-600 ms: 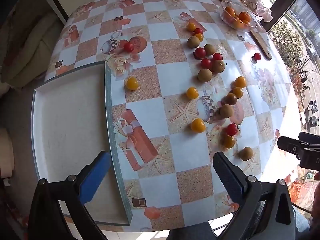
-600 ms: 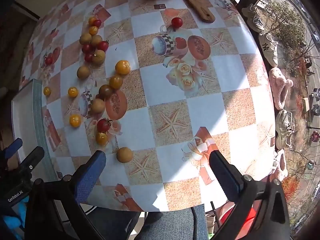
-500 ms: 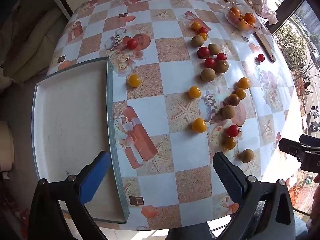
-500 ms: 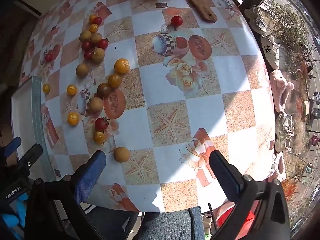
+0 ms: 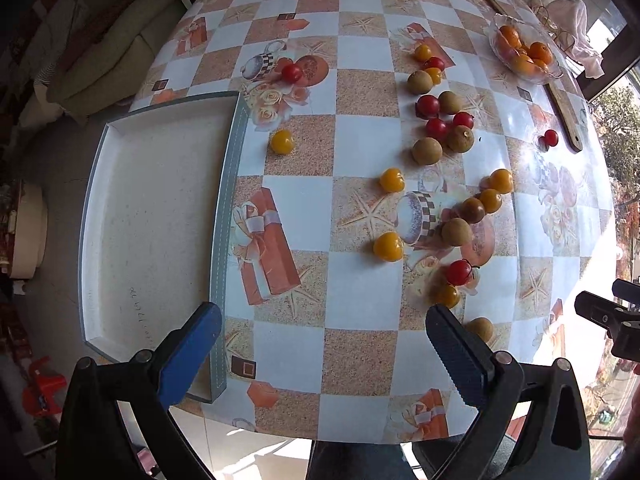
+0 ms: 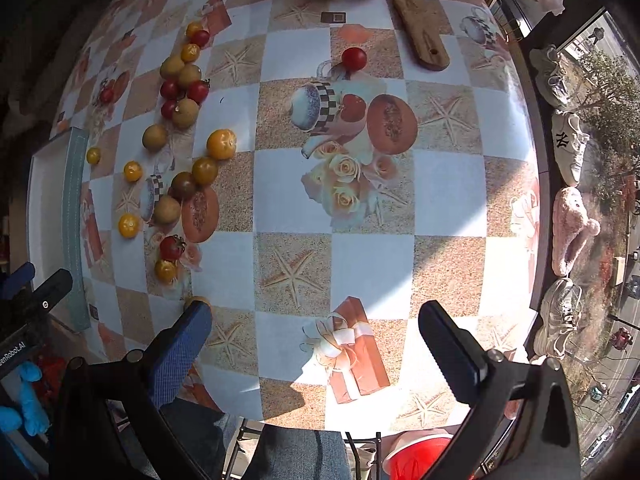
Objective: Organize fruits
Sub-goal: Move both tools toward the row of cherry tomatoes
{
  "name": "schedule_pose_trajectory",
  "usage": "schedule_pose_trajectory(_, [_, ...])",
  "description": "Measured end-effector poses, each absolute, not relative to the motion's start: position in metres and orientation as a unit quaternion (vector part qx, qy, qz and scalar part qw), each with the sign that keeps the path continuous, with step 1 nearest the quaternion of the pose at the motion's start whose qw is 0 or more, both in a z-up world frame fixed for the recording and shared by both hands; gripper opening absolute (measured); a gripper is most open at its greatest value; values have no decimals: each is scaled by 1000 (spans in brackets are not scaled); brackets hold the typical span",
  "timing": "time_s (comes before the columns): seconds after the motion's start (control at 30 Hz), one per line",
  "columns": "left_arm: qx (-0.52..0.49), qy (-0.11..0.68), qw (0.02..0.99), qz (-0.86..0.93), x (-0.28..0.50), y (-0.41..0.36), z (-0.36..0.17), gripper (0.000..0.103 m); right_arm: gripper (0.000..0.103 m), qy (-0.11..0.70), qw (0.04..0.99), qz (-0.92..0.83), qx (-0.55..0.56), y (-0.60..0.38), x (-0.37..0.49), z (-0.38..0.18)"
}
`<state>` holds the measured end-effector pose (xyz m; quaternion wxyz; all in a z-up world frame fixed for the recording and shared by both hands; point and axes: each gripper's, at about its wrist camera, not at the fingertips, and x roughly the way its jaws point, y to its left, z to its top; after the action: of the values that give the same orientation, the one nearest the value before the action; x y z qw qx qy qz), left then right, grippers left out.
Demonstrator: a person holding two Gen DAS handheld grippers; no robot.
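Hovering over the desk (image 5: 360,360), both my left fingers (image 5: 322,336) and right fingers (image 6: 316,332) spread wide, empty. Scattered fruits (image 5: 427,151) lie beyond my left fingers; tray (image 5: 224,216) beyond the blue one.

Small round fruits lie loose on the checked surface (image 5: 360,356), none stacked. Red cherry tomatoes (image 5: 436,127) and brown longans (image 5: 427,151) cluster toward the far right. Yellow tomatoes (image 5: 392,180) are spread through the middle, one yellow tomatoe (image 5: 282,142) sitting alone just beside the tray. A single red tomato (image 5: 291,73) rests apart beyond the tray's far corner; another red one (image 6: 354,58) lies near the wooden board. One longan (image 5: 480,328) lies nearest the near edge. The shallow rectangular tray (image 5: 230,184), white inside with a grey-green rim, lies flat at the left, holding no fruit. A glass bowl (image 5: 554,74) of oranges stands at the far right.
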<state>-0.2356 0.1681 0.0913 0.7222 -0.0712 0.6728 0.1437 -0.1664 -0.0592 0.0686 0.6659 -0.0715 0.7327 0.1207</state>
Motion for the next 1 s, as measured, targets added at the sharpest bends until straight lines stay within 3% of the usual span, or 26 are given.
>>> schedule_pose_trajectory(0.37, [-79, 685, 705, 166, -231, 153, 74, 103, 103, 755, 641, 135, -37, -86, -171, 46])
schedule_pose_trajectory(1.0, [-105, 690, 697, 167, -225, 163, 48, 103, 103, 746, 648, 132, -85, -82, -145, 47])
